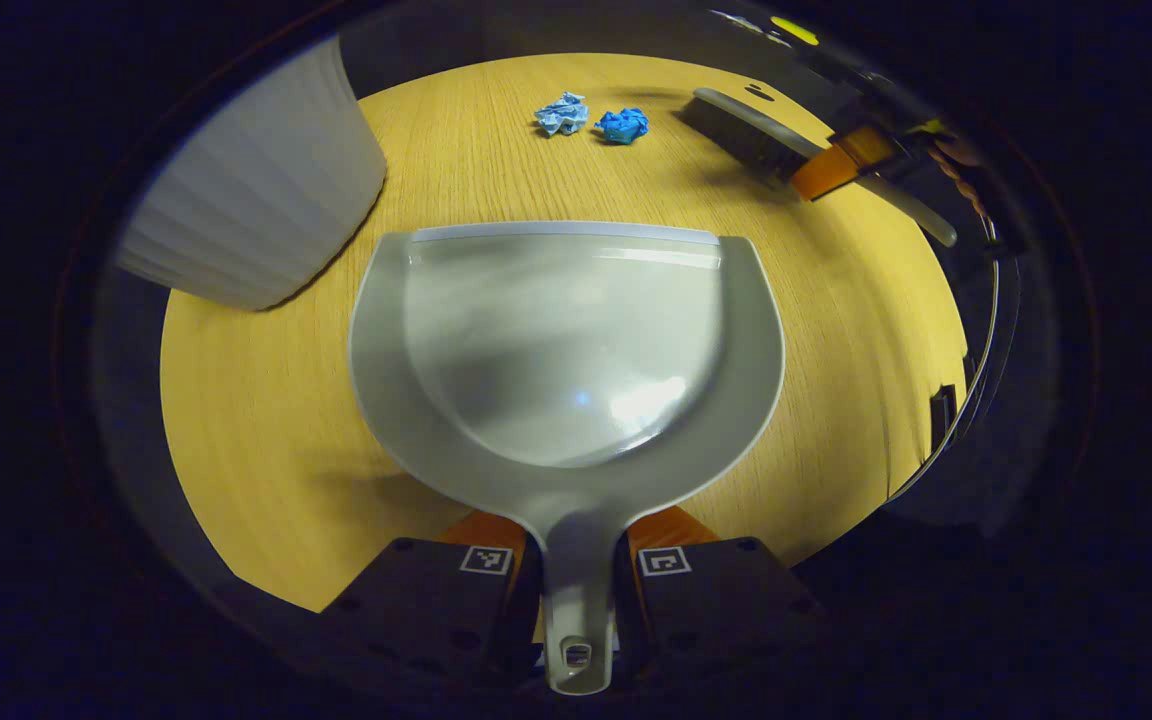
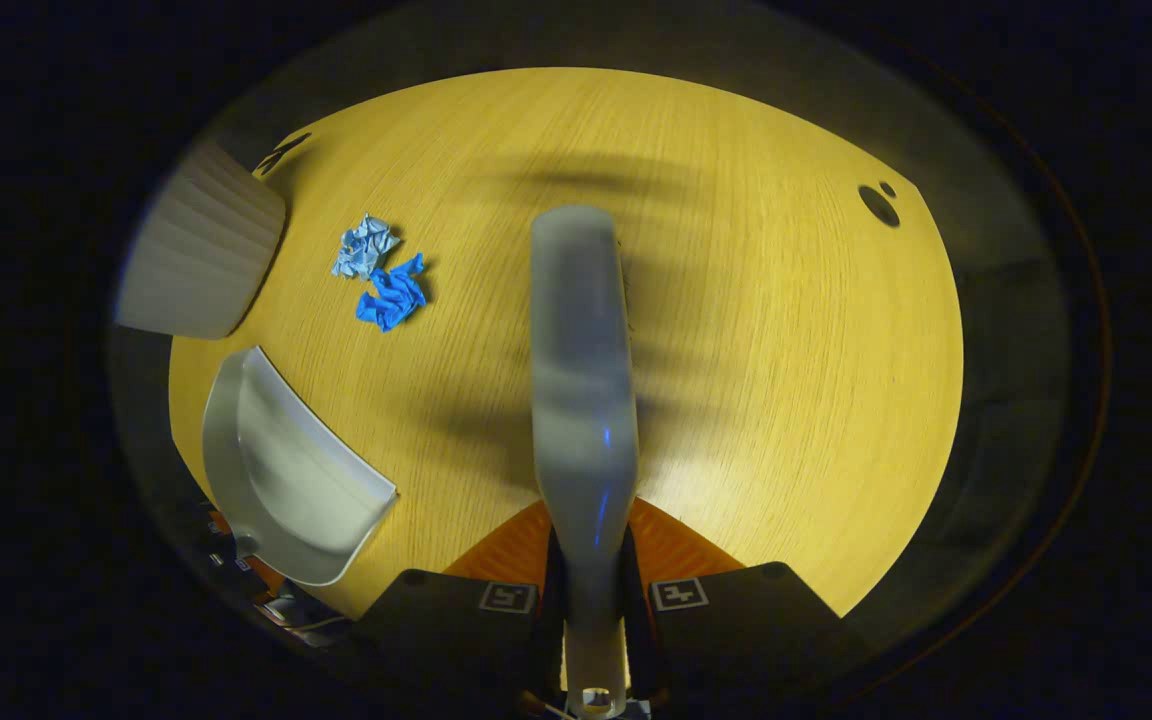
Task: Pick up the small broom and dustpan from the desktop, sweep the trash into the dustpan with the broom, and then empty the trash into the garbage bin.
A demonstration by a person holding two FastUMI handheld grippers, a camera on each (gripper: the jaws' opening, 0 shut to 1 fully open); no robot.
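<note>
Dustpan [image 1: 566,340] lip twd trash [image 1: 591,118]

a black oval mark [image 2: 878,205] sits in the upper right of the right gripper view, on the wood near its rim, with a smaller black dot [image 2: 888,188] just beside it. a thin dark mark [image 2: 283,150] lies at the upper left, too blurred to identify. grey floor [image 2: 1016,330] rings the wood. in the left gripper view, a small black mark [image 1: 759,92] shows at the top right, a blurred yellow patch [image 1: 794,30] above it, and a dark upright object [image 1: 942,412] at the right edge.
</note>
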